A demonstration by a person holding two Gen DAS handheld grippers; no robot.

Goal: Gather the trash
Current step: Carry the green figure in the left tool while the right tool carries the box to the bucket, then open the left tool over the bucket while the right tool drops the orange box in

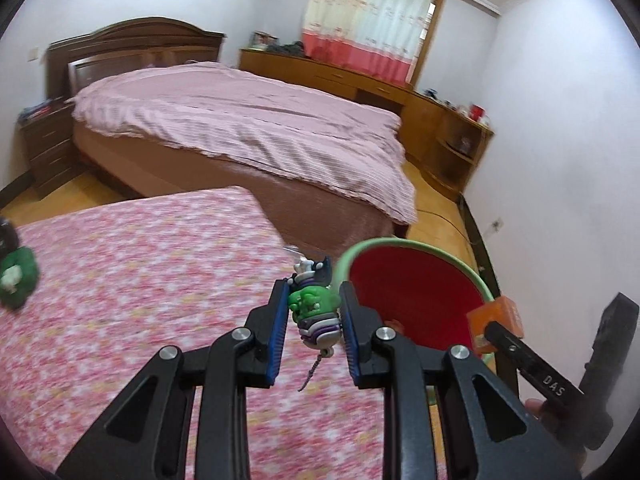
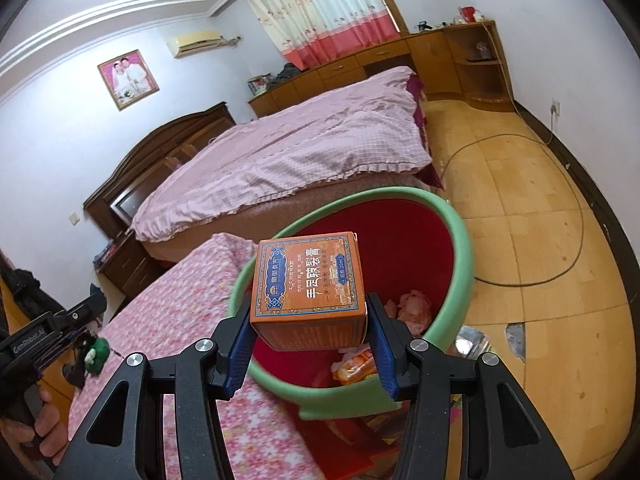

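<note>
A bedroom with a pink-covered bed [image 1: 248, 128] and wooden floor surrounds a desk [image 1: 132, 280] under a pink floral cloth.

Left wrist view: the left gripper [image 1: 314, 312] is clamped on a small green toy figure [image 1: 316, 308], its pads pressing the figure's sides, held above the desk edge just beside the red bin [image 1: 416, 300] with the green rim. A short cord dangles from the figure's underside. It looks like hard, light, lumpy plastic; squeezing the rounded body across its widest part seems safest, since the bumpy shape could twist out. The right gripper shows at the right edge, carrying an orange box.

Right wrist view: the right gripper [image 2: 310, 332] holds the orange box [image 2: 310, 288] by two opposite sides, poised over the bin's mouth. Crumpled wrappers [image 2: 356, 364] already lie inside the bin. The box appears to be thin cardboard, light and easily crushed, so gentle pressure on the flat faces suits it. Farther left, the left gripper hovers with its figure.
</note>
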